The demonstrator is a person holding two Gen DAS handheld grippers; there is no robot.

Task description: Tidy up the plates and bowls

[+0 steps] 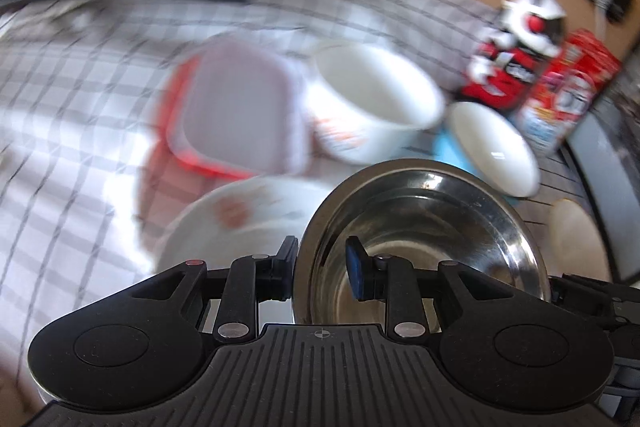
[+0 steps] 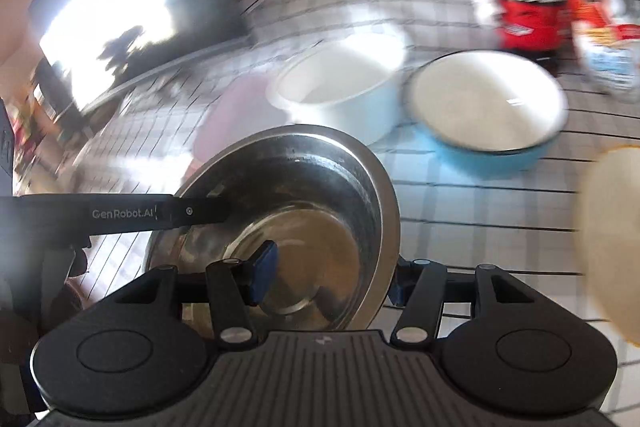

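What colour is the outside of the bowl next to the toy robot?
Light blue outside, white inside: the blue bowl, clearest in the right wrist view.

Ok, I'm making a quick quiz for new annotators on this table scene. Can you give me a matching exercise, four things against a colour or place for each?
Things
1. steel bowl
2. shallow enamel bowl
3. lidded container
4. toy figure

Descriptions
a. blue outside, white inside
b. red edge under a pale, see-through lid
c. closest to both cameras
d. red, black and white, beside a red box

Pairs: 1-c, 2-a, 3-b, 4-d
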